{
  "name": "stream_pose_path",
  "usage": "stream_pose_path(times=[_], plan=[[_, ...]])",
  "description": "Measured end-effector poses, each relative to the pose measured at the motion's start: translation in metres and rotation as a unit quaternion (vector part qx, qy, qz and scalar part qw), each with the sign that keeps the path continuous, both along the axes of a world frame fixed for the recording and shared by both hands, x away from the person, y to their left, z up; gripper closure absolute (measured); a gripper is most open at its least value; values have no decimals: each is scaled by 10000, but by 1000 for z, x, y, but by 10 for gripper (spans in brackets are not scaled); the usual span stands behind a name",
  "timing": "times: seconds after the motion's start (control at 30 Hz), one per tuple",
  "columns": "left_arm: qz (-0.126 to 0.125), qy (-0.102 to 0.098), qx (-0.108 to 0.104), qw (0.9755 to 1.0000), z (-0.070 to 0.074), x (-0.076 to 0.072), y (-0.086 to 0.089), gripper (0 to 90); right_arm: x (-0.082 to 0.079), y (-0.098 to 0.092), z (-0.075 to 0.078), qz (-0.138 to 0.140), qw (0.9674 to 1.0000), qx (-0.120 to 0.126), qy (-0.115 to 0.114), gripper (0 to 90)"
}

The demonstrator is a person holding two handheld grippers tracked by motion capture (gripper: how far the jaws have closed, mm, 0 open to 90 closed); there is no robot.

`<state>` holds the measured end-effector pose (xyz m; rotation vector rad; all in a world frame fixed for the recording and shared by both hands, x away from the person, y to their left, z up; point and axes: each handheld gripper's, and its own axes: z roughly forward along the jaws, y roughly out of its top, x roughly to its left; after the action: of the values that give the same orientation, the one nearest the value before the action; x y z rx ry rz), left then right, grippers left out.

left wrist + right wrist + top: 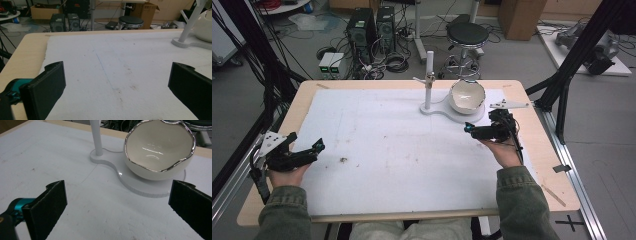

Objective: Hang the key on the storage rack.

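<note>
A white egg-shaped bowl with a silver rim (467,96) (160,152) rests tilted on a white flat base (462,116) (140,185) that also carries an upright white post (428,80) (96,137). My right gripper (472,130) (117,207) is open, just in front of the base, jaws wide with nothing between them. At the table's left edge my left gripper (314,148) (116,90) is open too, over the bare white mat (387,150) (112,62). The post and bowl edge (203,26) sit far right in the left gripper view.
The mat covers most of a wooden table (299,95). A small dark speck (343,160) lies on the mat near the left gripper. Behind the table stand a black stool (467,37), computer towers (362,30) and tangled cables. Black frame struts (572,65) rise at the right.
</note>
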<state>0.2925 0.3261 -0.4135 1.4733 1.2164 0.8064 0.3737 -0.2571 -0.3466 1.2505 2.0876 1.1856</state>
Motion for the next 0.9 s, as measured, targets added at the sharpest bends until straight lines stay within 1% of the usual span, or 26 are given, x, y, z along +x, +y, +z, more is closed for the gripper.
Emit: stream_pose_path(times=[0.07, 0.13, 0.27, 0.3, 0.33, 0.37, 0.4, 0.57, 0.67, 0.8, 0.87, 0.9], plan=[[-6, -2, -4, 10000, 0, 0, 0, 17, -4, -4, -5, -55, 10000, 12, 8, 8], [1, 1, 1, 10000, 0, 0, 0, 17, -5, -6, -6, -48, 10000, 28, -20, 8], [-4, 0, 4, 10000, 0, 0, 0, 17, -11, -12, -13, -119, 9999, 92, -75, 8], [0, -1, 4, 10000, 0, 0, 0, 17, -12, -14, -15, -116, 9998, 82, -151, 8], [1, -3, -2, 10000, 0, 0, 0, 17, -17, -17, -16, -150, 9995, 141, -240, 8], [2, -4, -2, 10000, 0, 0, 0, 17, -17, -17, -16, -150, 9995, 141, -240, 8], [-3, 0, 3, 10000, 0, 0, 0, 17, -21, -19, -18, -156, 9992, 188, -306, 8], [5, 7, 9, 10000, 0, 0, -1, 18, -26, -23, -23, -138, 9990, 155, -400, 8], [0, 20, 4, 10000, 0, -1, -1, 17, -29, -26, -28, -176, 9989, 188, -386, 7], [-11, 36, 16, 10000, 0, -1, -1, 17, -33, -32, -36, -197, 9988, 160, -425, 8], [-25, 71, 6, 10000, -1, -1, -1, 17, -33, -35, -40, -186, 9990, 128, -375, 8], [-36, 75, 13, 10000, -1, 0, -2, 17, -34, -38, -45, -200, 9993, 25, -302, 8]])
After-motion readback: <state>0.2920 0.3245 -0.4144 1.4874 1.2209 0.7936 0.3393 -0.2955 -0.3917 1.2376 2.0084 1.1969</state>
